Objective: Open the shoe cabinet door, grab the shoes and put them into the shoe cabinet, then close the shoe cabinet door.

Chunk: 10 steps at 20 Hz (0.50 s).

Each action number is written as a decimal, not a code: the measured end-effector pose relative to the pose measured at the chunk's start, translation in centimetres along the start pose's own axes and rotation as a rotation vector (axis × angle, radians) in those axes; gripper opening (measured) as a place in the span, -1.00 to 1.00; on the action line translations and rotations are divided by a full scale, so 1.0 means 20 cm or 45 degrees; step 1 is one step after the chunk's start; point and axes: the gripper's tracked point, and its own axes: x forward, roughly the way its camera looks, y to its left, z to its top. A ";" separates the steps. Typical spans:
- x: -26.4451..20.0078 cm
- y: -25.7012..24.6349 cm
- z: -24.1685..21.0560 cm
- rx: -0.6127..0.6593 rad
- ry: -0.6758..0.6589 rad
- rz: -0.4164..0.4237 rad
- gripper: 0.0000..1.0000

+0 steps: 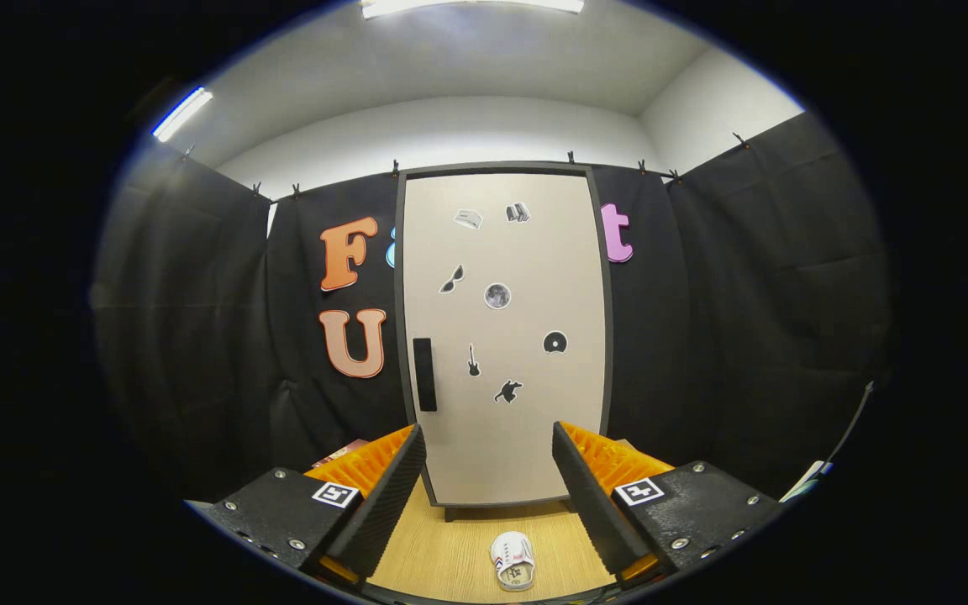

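**Door still to open**

The gripper [488, 470] is spread wide, holding nothing. A shoe [512, 560] lies on the wooden floor [450, 555] in front of the cabinet [502, 336], between the fingers. Beyond it the cabinet door is shut (stickers dot its front). This looks like the opening step: next, reach up to the dark handle [424, 374] at the door's left edge and pull.

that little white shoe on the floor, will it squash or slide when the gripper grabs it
The white shoe looks small and soft-topped, so it is probably light and may give a little under the pads. It lies flat on the smooth wooden floor, so a nudge would likely slide it rather than tip it. The gripper is open, its fingers apart with the shoe low between them, untouched.
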 end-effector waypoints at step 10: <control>-0.01 0.04 0.02 0.024 -0.013 0.021 0.90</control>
